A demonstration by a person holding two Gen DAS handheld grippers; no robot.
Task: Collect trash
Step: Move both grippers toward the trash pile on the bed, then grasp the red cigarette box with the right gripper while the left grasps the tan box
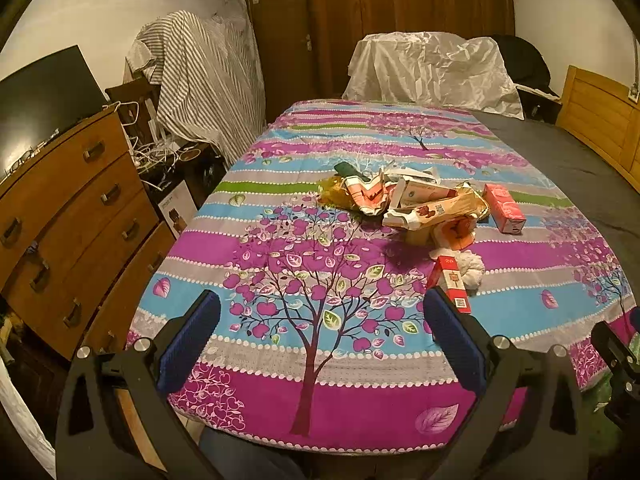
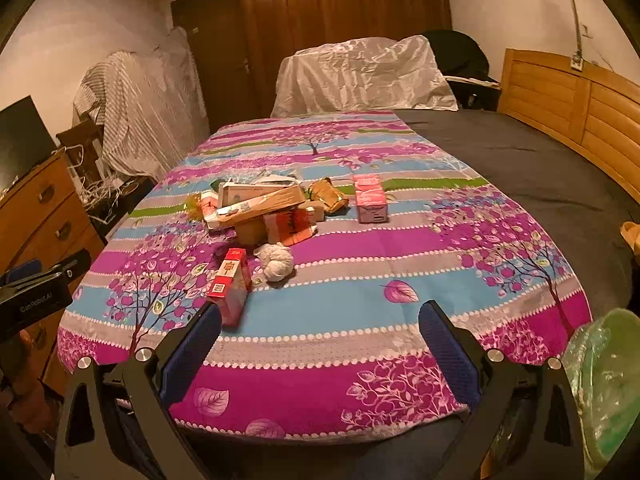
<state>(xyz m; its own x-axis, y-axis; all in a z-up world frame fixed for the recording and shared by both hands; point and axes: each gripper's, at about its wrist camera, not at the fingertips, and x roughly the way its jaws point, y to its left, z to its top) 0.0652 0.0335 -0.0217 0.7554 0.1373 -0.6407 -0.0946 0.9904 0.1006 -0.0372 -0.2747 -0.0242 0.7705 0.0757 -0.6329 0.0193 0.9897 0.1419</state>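
**Right wrist view: litter heaped on bed, both grippers waiting**

Right wrist camera shows the right gripper [image 2: 320, 320], jaws wide apart and empty, poised at the foot of the bed [image 2: 320, 392]. The left gripper [image 1: 322, 312] hangs likewise, jaws apart. Torn cartons [image 2: 260, 204], a red box [image 2: 230, 286] and a wad of tissue [image 2: 276, 262] lie mid-bedspread (apparently piled for collection). A green bag [image 2: 604, 380] sits at right, likely the receptacle. Drawers [image 1: 72, 208] and draped furniture [image 1: 432, 68] crowd the room.

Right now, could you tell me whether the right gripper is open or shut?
Open. In the right wrist view the right gripper has its blue-padded fingers spread wide apart, with only the bedspread showing between them.
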